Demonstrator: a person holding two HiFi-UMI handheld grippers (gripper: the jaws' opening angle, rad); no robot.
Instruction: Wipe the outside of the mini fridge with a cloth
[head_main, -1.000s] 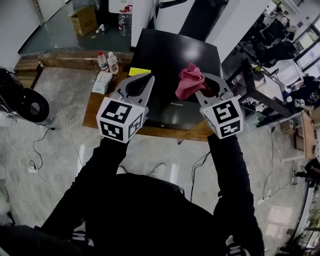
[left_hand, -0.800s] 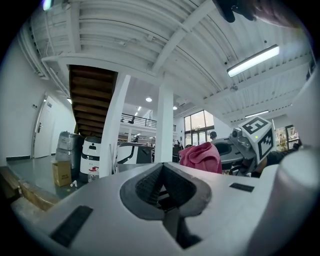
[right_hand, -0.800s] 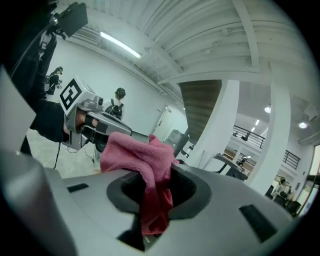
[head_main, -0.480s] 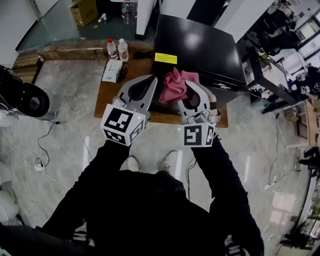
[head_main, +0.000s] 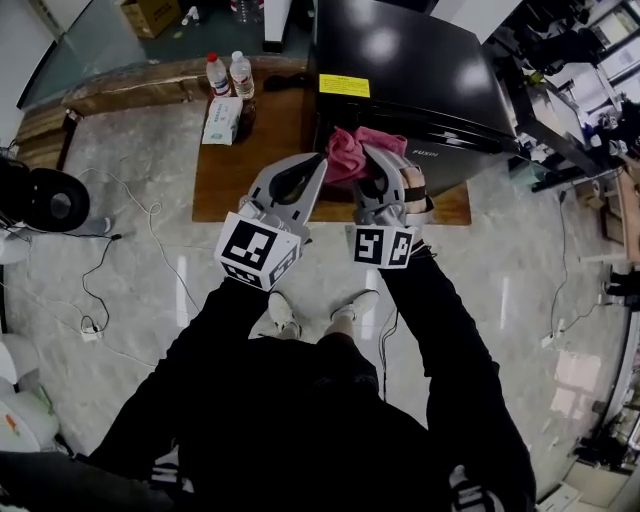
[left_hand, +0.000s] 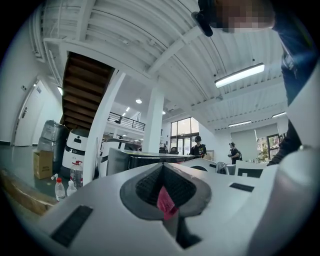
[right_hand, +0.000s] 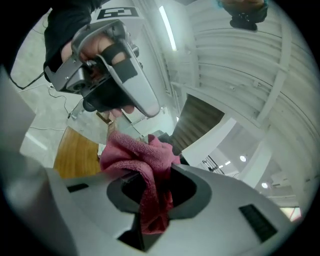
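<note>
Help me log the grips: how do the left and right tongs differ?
Right tongs clamp a thick bunch of the cloth; left tongs show only a pink sliver between them. In the head view, left tongs angle rightward; right tongs point straight ahead. Both are shut, tips meeting by the fridge.

Left gripper (head_main: 318, 162) held forward, fingers together; right gripper (head_main: 374, 153) beside it, fingers clamped on cloth (head_main: 342, 165).
</note>
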